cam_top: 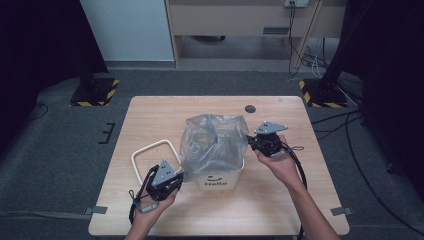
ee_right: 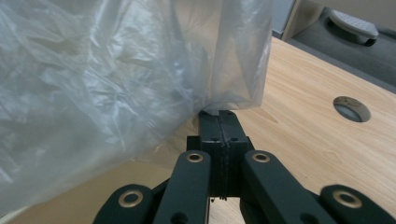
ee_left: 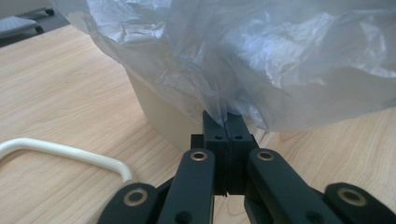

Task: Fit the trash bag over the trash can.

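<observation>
A clear grey plastic bag point(cam_top: 212, 142) billows over a small cream bin point(cam_top: 220, 180) printed "Hello" at the middle of the wooden table point(cam_top: 150, 115). My left gripper point(cam_top: 181, 176) is at the bag's lower left edge, shut on a pinch of the bag's film point(ee_left: 224, 108), next to the bin's wall point(ee_left: 161, 114). My right gripper point(cam_top: 248, 138) is at the bag's right side, jaws together on the bag's edge point(ee_right: 212, 105). The bag point(ee_right: 93, 93) hides most of the bin.
A cream loop-shaped rim point(cam_top: 147, 152) lies flat on the table left of the bin, also near my left jaws point(ee_left: 65, 151). A round cable hole point(cam_top: 250, 108) sits in the tabletop at the back. Bare wood lies in front of the bin.
</observation>
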The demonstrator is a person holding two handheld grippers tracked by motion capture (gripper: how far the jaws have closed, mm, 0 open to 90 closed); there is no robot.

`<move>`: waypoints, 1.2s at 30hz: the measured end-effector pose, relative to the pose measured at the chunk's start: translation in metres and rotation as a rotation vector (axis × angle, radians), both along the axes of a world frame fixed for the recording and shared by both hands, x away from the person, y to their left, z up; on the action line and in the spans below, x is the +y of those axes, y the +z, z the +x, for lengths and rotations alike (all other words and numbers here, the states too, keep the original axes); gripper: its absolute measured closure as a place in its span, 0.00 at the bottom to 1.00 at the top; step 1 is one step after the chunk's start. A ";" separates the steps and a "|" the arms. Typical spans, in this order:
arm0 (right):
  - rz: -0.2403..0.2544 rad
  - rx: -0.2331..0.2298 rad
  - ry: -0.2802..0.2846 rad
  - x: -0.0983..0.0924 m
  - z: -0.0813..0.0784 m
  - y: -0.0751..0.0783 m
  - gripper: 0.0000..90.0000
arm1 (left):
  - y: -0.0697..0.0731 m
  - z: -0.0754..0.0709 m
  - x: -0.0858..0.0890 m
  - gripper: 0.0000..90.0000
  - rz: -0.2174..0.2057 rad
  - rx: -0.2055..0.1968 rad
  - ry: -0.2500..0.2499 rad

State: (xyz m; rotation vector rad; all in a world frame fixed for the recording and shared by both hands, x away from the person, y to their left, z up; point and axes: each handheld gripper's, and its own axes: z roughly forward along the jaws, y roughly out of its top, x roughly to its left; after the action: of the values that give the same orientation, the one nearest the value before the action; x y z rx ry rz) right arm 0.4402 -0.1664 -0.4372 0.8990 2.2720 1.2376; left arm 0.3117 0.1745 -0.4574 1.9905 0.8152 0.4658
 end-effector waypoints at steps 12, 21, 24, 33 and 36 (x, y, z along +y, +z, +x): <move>0.079 -0.047 -0.065 -0.023 -0.013 0.015 0.67 | 0.004 -0.002 0.003 1.00 -0.017 -0.017 0.014; 0.123 -0.086 -0.038 -0.021 -0.019 0.028 0.54 | 0.008 -0.004 0.001 1.00 -0.024 -0.028 0.011; 0.132 -0.102 -0.031 -0.016 -0.020 0.033 0.54 | 0.010 -0.004 0.002 1.00 -0.027 -0.031 0.015; 0.146 -0.152 -0.065 -0.015 -0.021 0.044 0.63 | 0.012 -0.005 0.005 1.00 -0.030 -0.038 0.020; 0.157 -0.146 -0.054 -0.015 -0.021 0.047 0.64 | 0.012 -0.005 0.005 1.00 -0.032 -0.037 0.019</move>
State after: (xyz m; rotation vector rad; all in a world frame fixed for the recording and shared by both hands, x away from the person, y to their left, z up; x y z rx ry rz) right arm 0.4196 -0.1812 -0.3905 0.8868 2.0475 1.4246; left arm 0.3071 0.1793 -0.4450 1.9410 0.8139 0.4964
